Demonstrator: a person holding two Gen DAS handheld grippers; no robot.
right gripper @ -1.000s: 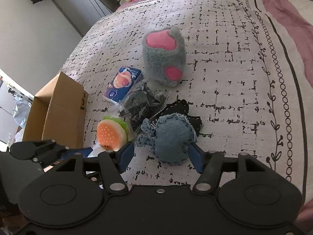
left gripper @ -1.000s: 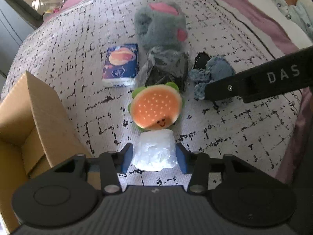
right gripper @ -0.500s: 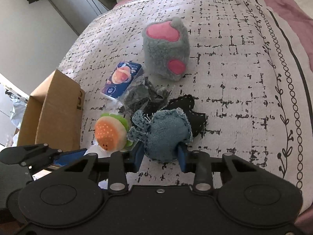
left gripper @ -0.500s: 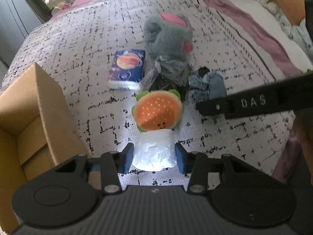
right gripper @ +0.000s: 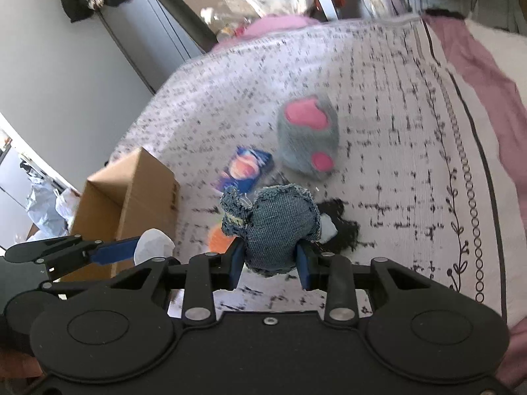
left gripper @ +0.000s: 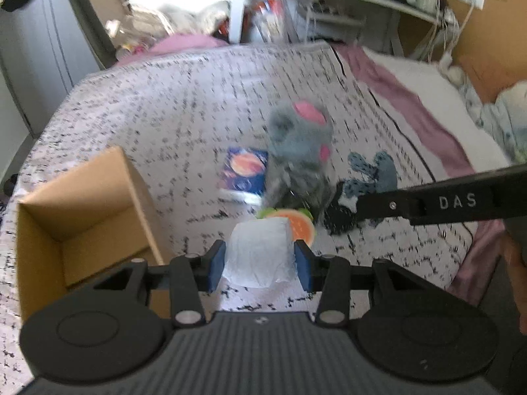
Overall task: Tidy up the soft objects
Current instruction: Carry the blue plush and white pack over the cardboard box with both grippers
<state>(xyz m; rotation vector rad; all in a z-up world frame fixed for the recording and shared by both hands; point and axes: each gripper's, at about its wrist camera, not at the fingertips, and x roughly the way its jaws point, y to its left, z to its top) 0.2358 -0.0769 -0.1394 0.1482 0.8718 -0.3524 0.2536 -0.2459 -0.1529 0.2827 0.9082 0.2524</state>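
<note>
My left gripper [left gripper: 259, 261] is shut on a white soft packet [left gripper: 258, 251] and holds it above the bed, right of the open cardboard box [left gripper: 82, 210]. My right gripper [right gripper: 270, 261] is shut on a blue denim pouch [right gripper: 275, 227], lifted off the bed; the pouch also shows in the left wrist view [left gripper: 374, 172]. On the bed lie a burger plush [left gripper: 298, 225], a grey plush with pink patches [right gripper: 308, 138], a blue tissue pack [right gripper: 245, 172] and a black cloth [right gripper: 339, 227].
The patterned bedspread [right gripper: 395, 98] covers the bed; a pink blanket [left gripper: 405, 105] lies along its right side. The box [right gripper: 128, 204] stands at the bed's left edge. A grey cabinet [right gripper: 66, 52] and cluttered shelves stand beyond the bed.
Both grippers have risen with their loads. The right gripper closed on the denim pouch and lifted it. The left gripper lifted the white packet off the bed.
</note>
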